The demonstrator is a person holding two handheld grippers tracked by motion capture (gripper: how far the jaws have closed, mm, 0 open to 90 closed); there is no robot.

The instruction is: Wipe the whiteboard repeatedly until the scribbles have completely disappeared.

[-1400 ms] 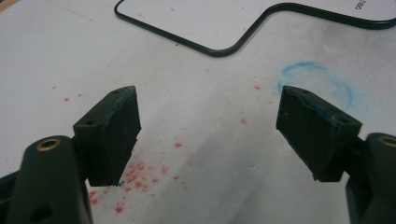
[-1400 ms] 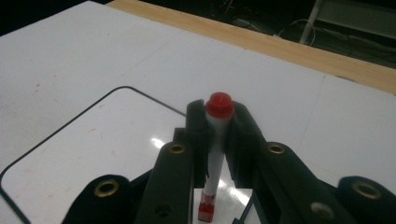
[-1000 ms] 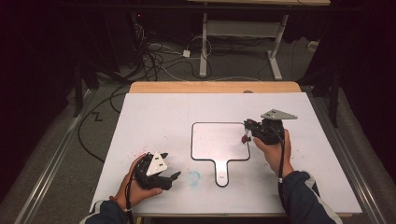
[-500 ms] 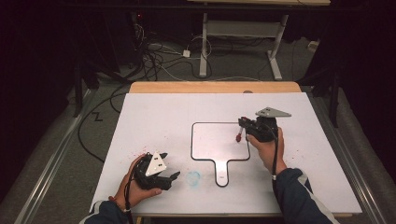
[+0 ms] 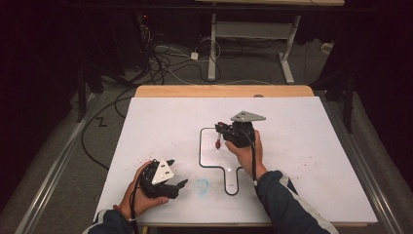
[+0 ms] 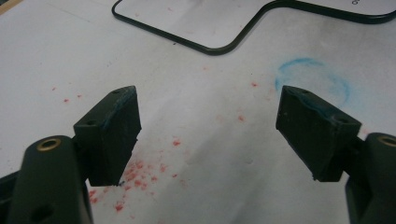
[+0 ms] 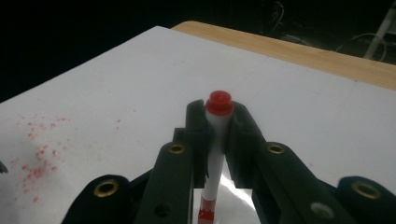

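My right gripper (image 5: 222, 130) is shut on a white marker (image 7: 215, 140) with a red end cap (image 7: 219, 102). It holds the marker upright, red tip (image 5: 218, 143) down, over the upper part of a paddle-shaped whiteboard (image 5: 209, 158) with a black rim. I cannot tell whether the tip touches the board. My left gripper (image 5: 177, 171) rests near the table's front left, held in a hand, with nothing between its jaws. In the left gripper view my left gripper (image 6: 208, 95) stands open above the white table, the whiteboard (image 6: 196, 18) lying beyond it.
A white sheet (image 5: 302, 131) covers the table, with a bare wooden strip (image 5: 224, 91) at the far edge. A blue ring smudge (image 5: 201, 185) lies beside the board's handle (image 5: 232, 181). Red specks (image 6: 140, 170) dot the sheet. Cables lie on the floor beyond.
My right gripper has moved left with the marker, from the board's right edge to over its upper part. The left gripper has stayed put.
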